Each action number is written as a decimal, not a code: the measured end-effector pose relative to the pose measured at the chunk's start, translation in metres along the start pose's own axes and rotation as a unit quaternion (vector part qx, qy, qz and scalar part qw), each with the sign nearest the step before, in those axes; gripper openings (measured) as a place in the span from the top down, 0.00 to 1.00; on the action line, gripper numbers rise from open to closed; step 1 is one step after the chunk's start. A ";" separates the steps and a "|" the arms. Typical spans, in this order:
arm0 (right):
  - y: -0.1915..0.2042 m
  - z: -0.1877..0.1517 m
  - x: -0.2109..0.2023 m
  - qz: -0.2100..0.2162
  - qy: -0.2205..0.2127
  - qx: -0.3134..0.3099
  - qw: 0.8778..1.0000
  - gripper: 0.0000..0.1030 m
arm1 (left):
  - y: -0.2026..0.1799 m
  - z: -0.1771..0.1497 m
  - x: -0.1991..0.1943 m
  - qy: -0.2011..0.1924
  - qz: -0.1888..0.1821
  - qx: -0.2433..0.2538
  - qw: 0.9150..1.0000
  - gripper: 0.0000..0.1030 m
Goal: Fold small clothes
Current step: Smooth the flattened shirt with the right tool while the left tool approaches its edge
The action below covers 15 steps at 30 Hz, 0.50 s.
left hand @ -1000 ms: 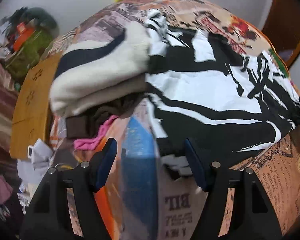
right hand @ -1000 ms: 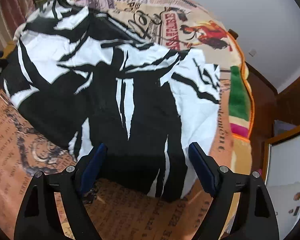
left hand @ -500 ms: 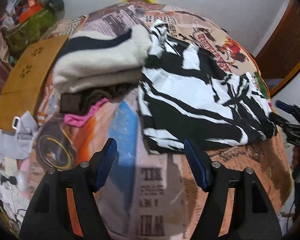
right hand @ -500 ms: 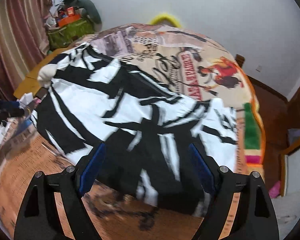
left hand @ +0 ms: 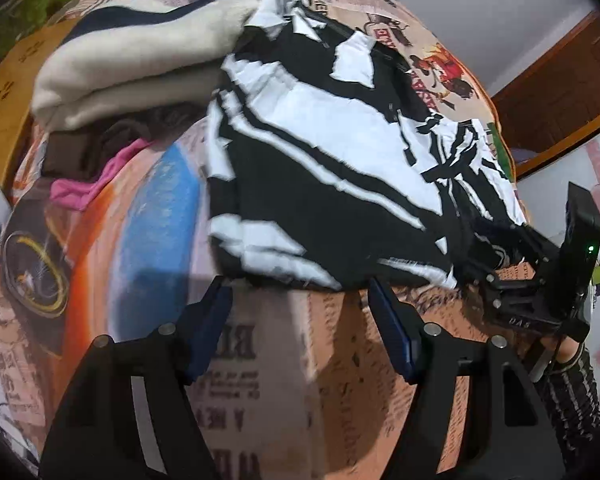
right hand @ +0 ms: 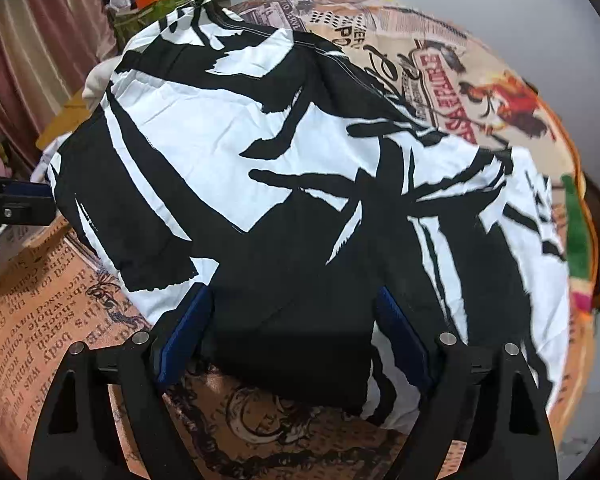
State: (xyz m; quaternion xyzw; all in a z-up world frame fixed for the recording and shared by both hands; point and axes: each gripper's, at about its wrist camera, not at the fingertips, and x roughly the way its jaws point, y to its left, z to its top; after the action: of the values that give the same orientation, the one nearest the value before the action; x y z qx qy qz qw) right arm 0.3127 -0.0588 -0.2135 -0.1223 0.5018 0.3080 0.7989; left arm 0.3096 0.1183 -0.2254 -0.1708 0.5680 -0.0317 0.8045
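A black-and-white patterned garment (left hand: 340,152) lies spread on the printed bed blanket (left hand: 260,380). My left gripper (left hand: 298,292) is open, with its blue pads just short of the garment's near left hem and nothing between them. My right gripper (right hand: 292,308) is also open. Its fingers straddle the black near hem of the garment (right hand: 260,160) without pinching it. The right gripper's black body (left hand: 556,276) shows at the garment's right corner in the left wrist view. One finger of my left gripper (right hand: 20,200) appears at the left edge of the right wrist view.
A folded cream and navy sweater (left hand: 140,52) tops a stack with dark and pink clothes (left hand: 84,188) at the garment's left. A wooden headboard (left hand: 4,92) and a cluttered green bag (right hand: 156,8) lie beyond. A knit sleeve (left hand: 572,392) holds the right gripper.
Half a second ago both grippers stood further back from the garment. Both have since come in lower and closer to its near hem, and the right one now has the hem between its fingers.
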 end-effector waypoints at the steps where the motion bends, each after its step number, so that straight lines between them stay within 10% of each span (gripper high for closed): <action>1: -0.002 0.000 0.001 0.003 0.002 0.004 1.000 0.20 | 0.000 0.003 0.002 -0.002 -0.002 -0.002 1.000 0.33; 3: -0.003 0.000 0.002 0.006 0.005 0.006 1.000 0.20 | 0.002 0.010 0.008 -0.006 0.000 -0.011 1.000 0.35; 5: -0.002 0.001 0.001 0.002 0.007 0.004 1.000 0.20 | 0.006 0.016 0.010 -0.015 0.014 -0.018 1.000 0.63; 15: 0.044 0.015 -0.036 0.022 -0.046 -0.042 0.998 0.20 | -0.011 0.021 -0.028 -0.063 0.005 0.027 0.998 0.80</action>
State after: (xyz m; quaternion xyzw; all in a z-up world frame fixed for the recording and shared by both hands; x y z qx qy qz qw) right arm 0.2856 -0.0297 -0.1701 -0.1304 0.4539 0.3511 0.8085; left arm 0.3212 0.1194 -0.1906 -0.1477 0.5162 -0.0319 0.8431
